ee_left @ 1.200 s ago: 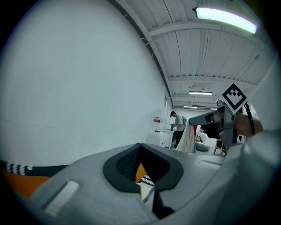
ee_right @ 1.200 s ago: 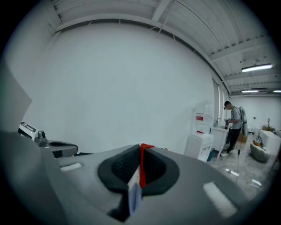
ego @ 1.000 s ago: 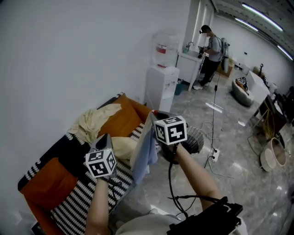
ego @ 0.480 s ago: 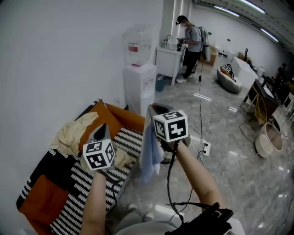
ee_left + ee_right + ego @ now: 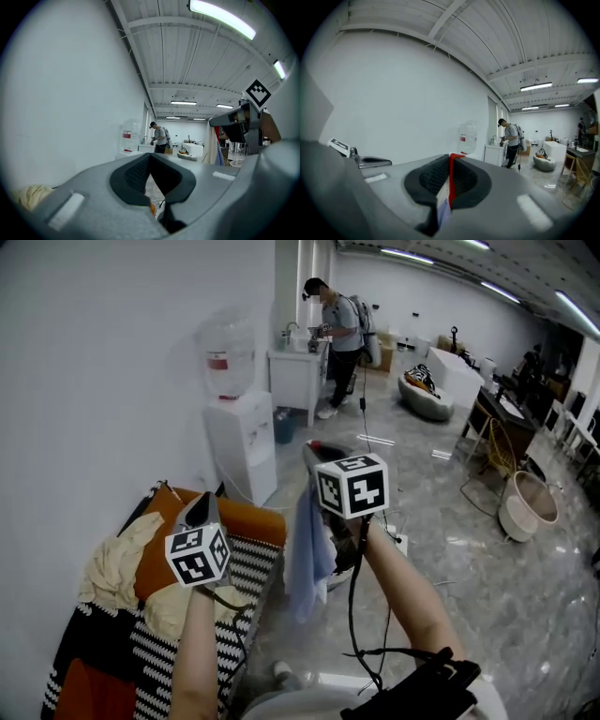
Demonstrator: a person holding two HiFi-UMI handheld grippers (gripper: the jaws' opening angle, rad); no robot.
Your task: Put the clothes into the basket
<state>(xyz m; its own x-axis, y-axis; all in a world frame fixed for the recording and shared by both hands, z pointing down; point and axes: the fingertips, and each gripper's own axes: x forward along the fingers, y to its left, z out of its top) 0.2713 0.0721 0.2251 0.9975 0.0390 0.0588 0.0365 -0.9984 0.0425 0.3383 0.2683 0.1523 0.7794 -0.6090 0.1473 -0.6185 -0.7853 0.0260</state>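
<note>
A light blue garment (image 5: 307, 559) hangs from my right gripper (image 5: 315, 450), which is held level and is shut on the garment's top edge. In the right gripper view the cloth (image 5: 443, 210), with a red edge, is pinched between the pads of the right gripper (image 5: 450, 160). My left gripper (image 5: 201, 510) is held beside it over the sofa. Its tips meet in the left gripper view (image 5: 150, 157), with nothing held. A pale wicker basket (image 5: 525, 507) stands on the floor far to the right. A cream garment (image 5: 112, 563) lies on the sofa.
The sofa (image 5: 173, 521) with orange cushions and a black-and-white striped cover lies at lower left against the wall. A water dispenser (image 5: 239, 427) stands beyond it. A person (image 5: 339, 329) stands at a counter further back. Cables and a power strip (image 5: 398, 542) lie on the grey floor.
Both grippers have swung away from the sofa toward the open room, the blue garment carried along in the right one. The basket has come closer in view.
</note>
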